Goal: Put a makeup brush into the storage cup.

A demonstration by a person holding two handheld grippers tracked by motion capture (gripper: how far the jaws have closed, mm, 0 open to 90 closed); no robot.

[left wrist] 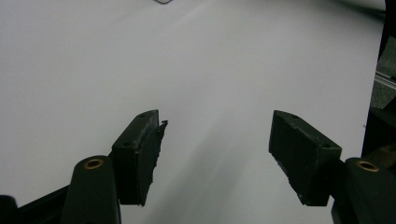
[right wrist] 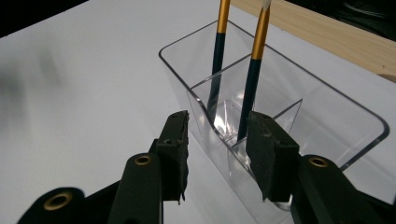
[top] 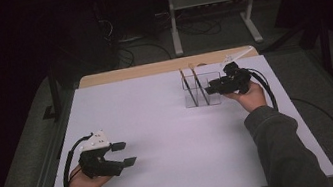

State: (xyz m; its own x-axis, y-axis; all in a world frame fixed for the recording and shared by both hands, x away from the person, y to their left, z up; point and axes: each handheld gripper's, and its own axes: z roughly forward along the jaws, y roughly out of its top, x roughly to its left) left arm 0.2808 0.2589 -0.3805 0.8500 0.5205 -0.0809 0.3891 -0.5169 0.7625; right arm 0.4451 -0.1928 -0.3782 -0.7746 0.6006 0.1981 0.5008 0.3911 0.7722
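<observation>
Right gripper view: clear divided holder [right wrist: 327,100], two brushes [right wrist: 254,70]

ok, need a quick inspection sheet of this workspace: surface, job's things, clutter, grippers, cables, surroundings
Surface: white table top, bare wooden strip along the far edge.
Job's things: clear divided holder at far right; two brushes stand tilted in it, handles down, one either side of a divider.
Clutter: a small pale item at the far right corner, too small to identify.
Grippers: left gripper at near left, jaws wide apart, nothing between them. Right gripper beside the holder, jaws apart, gripping nothing.
Cables: a black cable trails from each gripper.
Surroundings: dark room, grey floor, a white frame and loose wires beyond the table.
</observation>
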